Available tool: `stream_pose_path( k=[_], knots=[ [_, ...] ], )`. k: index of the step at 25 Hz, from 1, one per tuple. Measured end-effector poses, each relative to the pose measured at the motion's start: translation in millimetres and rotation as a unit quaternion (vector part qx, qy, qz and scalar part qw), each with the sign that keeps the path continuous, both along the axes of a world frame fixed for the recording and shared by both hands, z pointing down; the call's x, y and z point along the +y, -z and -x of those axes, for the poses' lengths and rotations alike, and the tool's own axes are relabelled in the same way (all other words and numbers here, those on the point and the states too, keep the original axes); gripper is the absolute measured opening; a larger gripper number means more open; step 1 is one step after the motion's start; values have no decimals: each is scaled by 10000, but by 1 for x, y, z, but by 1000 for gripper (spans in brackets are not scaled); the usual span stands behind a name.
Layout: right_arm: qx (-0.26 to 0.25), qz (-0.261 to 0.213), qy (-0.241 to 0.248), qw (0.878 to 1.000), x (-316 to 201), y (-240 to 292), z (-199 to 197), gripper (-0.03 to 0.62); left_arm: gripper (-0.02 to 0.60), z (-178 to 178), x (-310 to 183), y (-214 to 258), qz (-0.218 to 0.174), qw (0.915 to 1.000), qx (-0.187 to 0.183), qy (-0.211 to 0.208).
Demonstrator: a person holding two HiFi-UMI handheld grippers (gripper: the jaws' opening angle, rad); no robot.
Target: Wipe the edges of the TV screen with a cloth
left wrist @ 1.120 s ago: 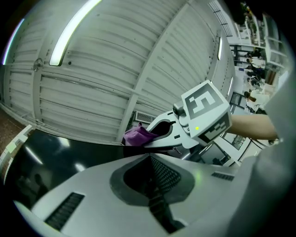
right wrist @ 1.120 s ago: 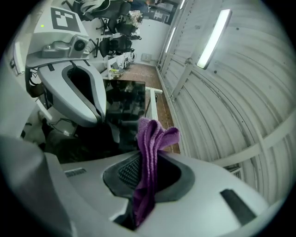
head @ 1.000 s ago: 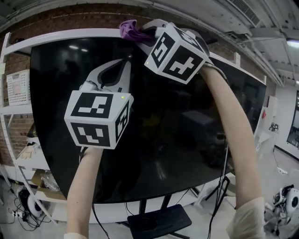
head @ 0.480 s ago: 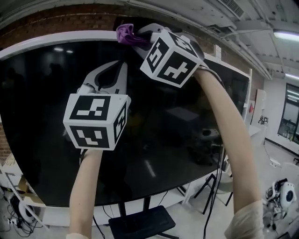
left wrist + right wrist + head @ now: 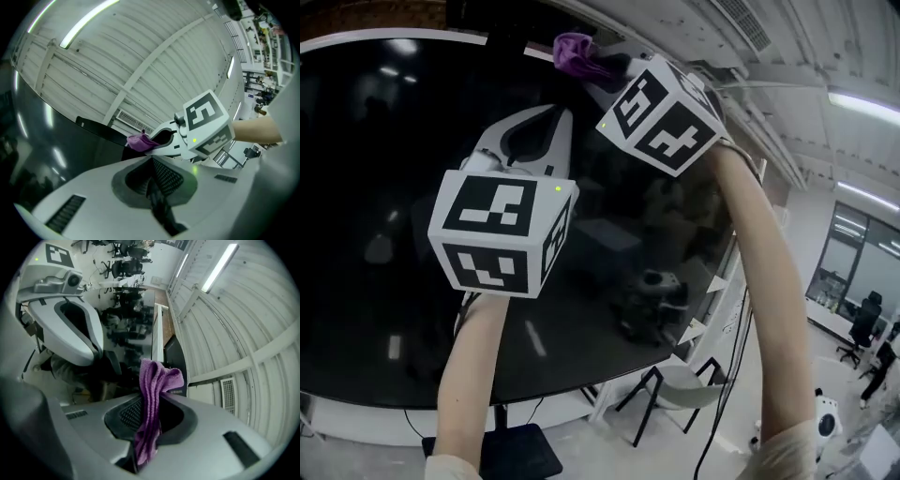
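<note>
Both grippers have slid right along the top of the TV screen (image 5: 366, 206) since a second ago. The brick wall and shelves at the left are gone from the head view, and the room past the TV's right end now shows.

Left to right:
- TV screen: dark glass, fills the left of the head view. Its white top edge (image 5: 356, 39) runs across the upper left.
- left gripper (image 5: 555, 120): held up in front of the glass, tips pointing up. Its own view shows the jaws together (image 5: 151, 165) with nothing between them. Can't tell whether it touches the screen.
- cloth (image 5: 574, 52): purple, bunched into a narrow strip. Its long axis runs along the right gripper's jaws, and the free end sticks out past the tips, up and to the left in the head view, towards the TV's top edge. In the right gripper view the cloth (image 5: 152, 394) stands upright out of the jaws, with the top folded over to the right. It overlaps the white edge strip (image 5: 157, 333) and a black part beside it (contact looks likely, can't confirm).
- right gripper (image 5: 605, 67): raised higher than the left, jaws clamped on the lower end of the cloth.
- chair (image 5: 675, 389): on the floor below the TV's right end.
</note>
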State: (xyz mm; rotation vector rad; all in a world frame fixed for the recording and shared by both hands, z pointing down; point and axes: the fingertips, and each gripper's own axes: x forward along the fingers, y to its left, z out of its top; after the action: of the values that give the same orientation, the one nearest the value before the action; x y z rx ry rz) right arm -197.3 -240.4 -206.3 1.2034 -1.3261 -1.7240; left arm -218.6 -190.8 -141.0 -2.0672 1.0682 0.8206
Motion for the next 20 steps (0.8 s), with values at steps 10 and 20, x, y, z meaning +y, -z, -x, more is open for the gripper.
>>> stream_pose_path(
  k=[10,20],
  knots=[
    [-12,63,-5,10000,-25,-8,-126,55,15,-134,-19,4,-143,9994,-235,-208],
    [-269,-261,-137,9992,-46,-2,-308,54,15,-271,-23,-12,-352,9986,-392,13]
  ],
)
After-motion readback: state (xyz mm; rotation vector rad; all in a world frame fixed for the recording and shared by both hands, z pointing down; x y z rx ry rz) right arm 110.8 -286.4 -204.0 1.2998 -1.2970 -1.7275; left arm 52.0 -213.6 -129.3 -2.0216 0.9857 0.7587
